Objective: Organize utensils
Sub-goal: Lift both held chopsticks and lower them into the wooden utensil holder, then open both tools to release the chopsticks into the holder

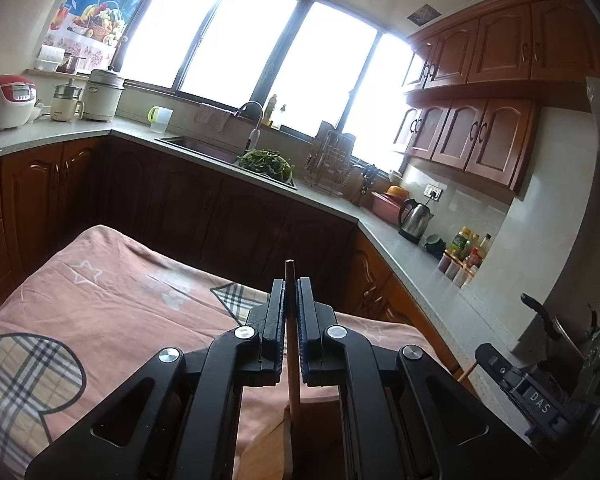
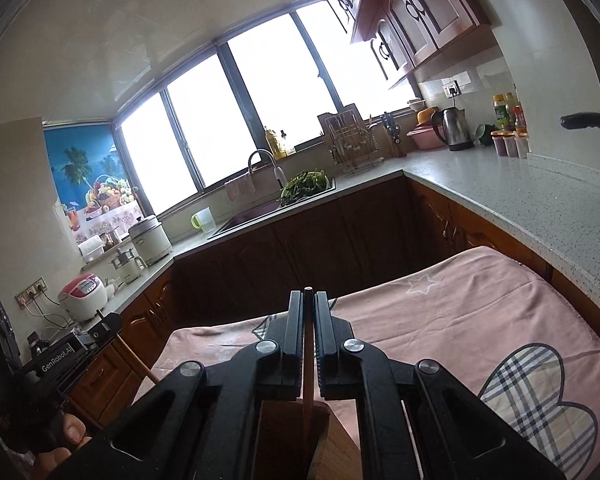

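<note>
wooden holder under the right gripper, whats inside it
One wooden stick stands in the wooden holder, gripped between the right gripper fingers. The holder's bottom and the stick's lower end are hidden by its walls and the gripper.

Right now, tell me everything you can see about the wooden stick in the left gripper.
The wooden stick is slim, round and light brown, likely a chopstick. It stands nearly upright, pinched between the left gripper's closed black fingers, its blunt tip just above them. Its lower end drops into a wooden holder over the pink cloth.
</note>
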{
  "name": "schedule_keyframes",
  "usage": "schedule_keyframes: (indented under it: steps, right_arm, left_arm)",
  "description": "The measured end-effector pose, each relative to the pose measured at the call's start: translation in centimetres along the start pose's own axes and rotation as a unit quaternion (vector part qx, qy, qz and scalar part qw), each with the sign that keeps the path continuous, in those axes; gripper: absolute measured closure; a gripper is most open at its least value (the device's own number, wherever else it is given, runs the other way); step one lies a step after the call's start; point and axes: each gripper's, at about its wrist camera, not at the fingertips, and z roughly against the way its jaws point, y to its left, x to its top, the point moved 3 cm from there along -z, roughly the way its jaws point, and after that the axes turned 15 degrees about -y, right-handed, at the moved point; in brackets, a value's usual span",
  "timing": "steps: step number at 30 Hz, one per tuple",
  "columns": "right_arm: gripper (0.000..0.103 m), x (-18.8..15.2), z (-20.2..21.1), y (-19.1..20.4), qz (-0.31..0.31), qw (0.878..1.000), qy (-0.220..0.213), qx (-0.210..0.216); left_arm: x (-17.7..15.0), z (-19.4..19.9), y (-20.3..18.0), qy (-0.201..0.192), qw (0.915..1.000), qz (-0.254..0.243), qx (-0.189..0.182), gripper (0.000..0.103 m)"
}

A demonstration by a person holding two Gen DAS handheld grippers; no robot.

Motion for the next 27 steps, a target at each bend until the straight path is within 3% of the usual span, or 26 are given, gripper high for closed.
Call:
schedule_keyframes:
  steps: [16,18,21,22,23,25,27]
  right_arm:
    - [0.093,-0.7,-0.3,-0.8,-0.01,0.999,0.031,-0.006]
    - [0.093,-0.7,-0.3,-0.9,-0.012,0.999,0.033,-0.006]
    - [0.088,-0.7,-0.4,-0.9,-0.014,0.999,0.04,-0.009]
    - [0.081,-0.7,-0.4,-1.0,-0.016,0.999,0.041,-0.01]
    - [0.061,-0.6,-0.4,-1.0,-0.019,0.999,0.042,-0.01]
    - [0.034,-0.5,0.0,-1.2,-0.027,0.999,0.036,-0.009]
    - [0.03,-0.2,0.6,-1.2,-0.032,0.999,0.029,-0.009]
  left_arm:
    - [-2.2,-0.8,-0.4,0.049,0.9986,-0.02,-0.005,0.097]
    - [-2.3,-0.8,-0.3,0.053,0.9984,-0.02,-0.002,0.092]
    - [-2.0,-0.7,-0.1,0.054,0.9984,-0.019,0.002,0.066]
    - [-1.9,-0.5,-0.1,0.051,0.9985,-0.018,0.004,0.055]
    - [-1.7,-0.3,-0.1,0.047,0.9987,-0.019,0.004,0.053]
    - [-1.4,0.1,-0.1,0.049,0.9986,-0.022,0.004,0.045]
    - [-1.1,0.7,0.1,0.046,0.9987,-0.02,0.004,0.034]
